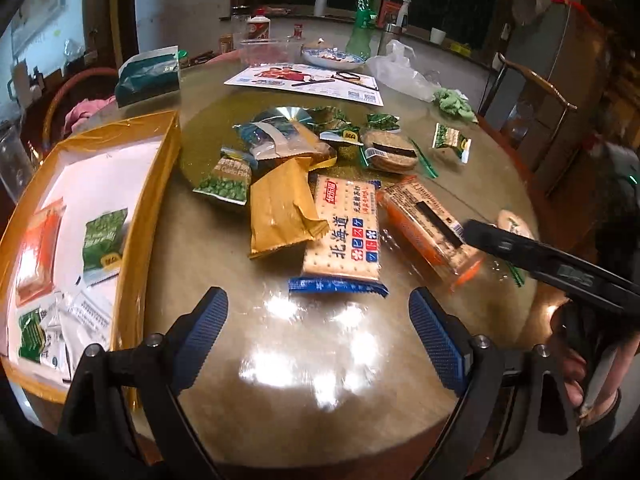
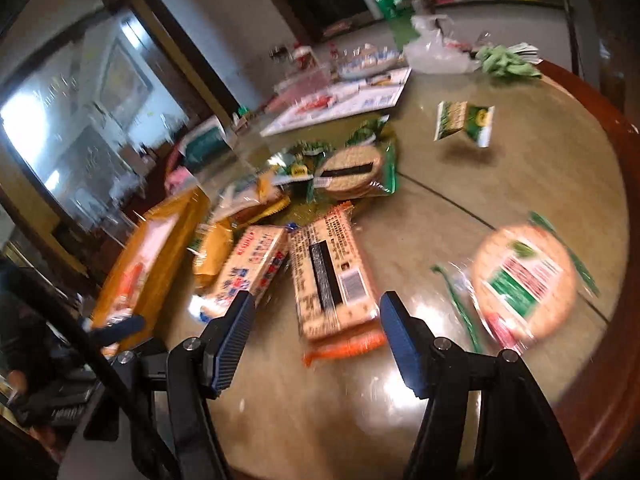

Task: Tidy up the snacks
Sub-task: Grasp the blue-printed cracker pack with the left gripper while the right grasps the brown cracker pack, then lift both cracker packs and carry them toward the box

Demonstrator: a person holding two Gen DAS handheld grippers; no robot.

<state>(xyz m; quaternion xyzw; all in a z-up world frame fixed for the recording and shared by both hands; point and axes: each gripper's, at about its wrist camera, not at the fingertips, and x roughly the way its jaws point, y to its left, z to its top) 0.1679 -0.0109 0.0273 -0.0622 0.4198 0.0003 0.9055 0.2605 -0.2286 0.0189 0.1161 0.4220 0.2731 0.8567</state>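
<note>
Gold tray [image 1: 160, 184] seen at left, few packets already inside. Left tongs [image 1: 318, 312] held released above bare surface [image 1: 320, 380], nothing between pads. Blue-ended cracker pack [image 1: 344, 232] just ahead, gold pouch [image 1: 280, 212] overlapping it. Right tongs [image 2: 316, 316] released, orange-ended cracker pack [image 2: 332, 280] lying just ahead of gap.

Risks judged: glossy wrapper slipping from pads; neighbouring cracker pack dragged along; crackers crushed by hard squeeze. Round rice cake [image 2: 524, 280] apart at right; clutter beyond.
</note>
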